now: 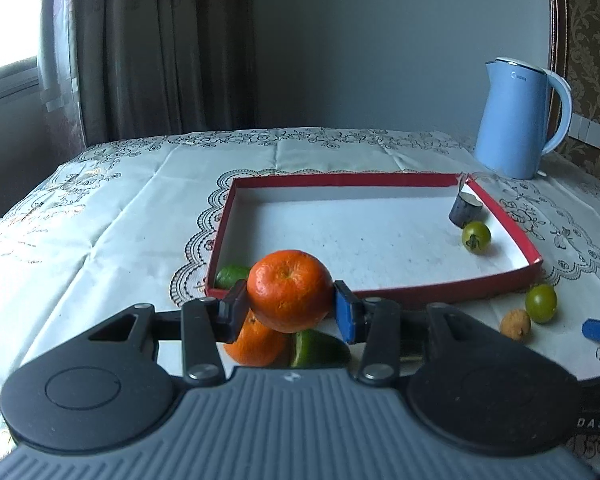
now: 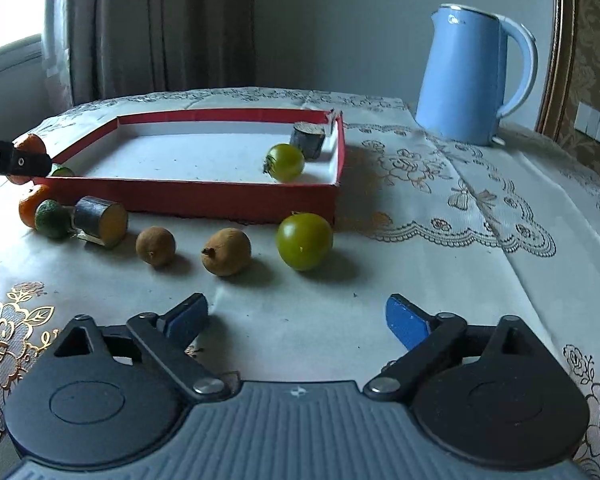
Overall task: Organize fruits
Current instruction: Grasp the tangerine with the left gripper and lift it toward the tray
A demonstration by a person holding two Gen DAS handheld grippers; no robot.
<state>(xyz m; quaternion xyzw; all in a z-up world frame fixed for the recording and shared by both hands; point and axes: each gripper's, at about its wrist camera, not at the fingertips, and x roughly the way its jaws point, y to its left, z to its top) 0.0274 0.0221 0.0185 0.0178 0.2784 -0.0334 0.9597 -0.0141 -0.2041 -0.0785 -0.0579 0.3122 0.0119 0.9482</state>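
My left gripper (image 1: 291,307) is shut on an orange tangerine (image 1: 289,290) and holds it above the table, just in front of the near left corner of a red-rimmed white tray (image 1: 496,208). A second tangerine (image 1: 256,342) and a green fruit (image 1: 314,347) lie below it. The tray (image 2: 228,196) holds a green tomato (image 2: 286,162), a dark cut cylinder (image 2: 309,139) and a green fruit (image 1: 230,275). My right gripper (image 2: 296,322) is open and empty above the cloth, short of a green tomato (image 2: 304,242) and two brown fruits (image 2: 226,252) (image 2: 156,246).
A blue kettle (image 2: 466,76) stands at the back right. Another dark cut cylinder (image 2: 100,220) lies in front of the tray beside a green fruit (image 2: 52,218) and a tangerine (image 2: 30,204). The table has a patterned white cloth (image 1: 100,220); curtains hang behind.
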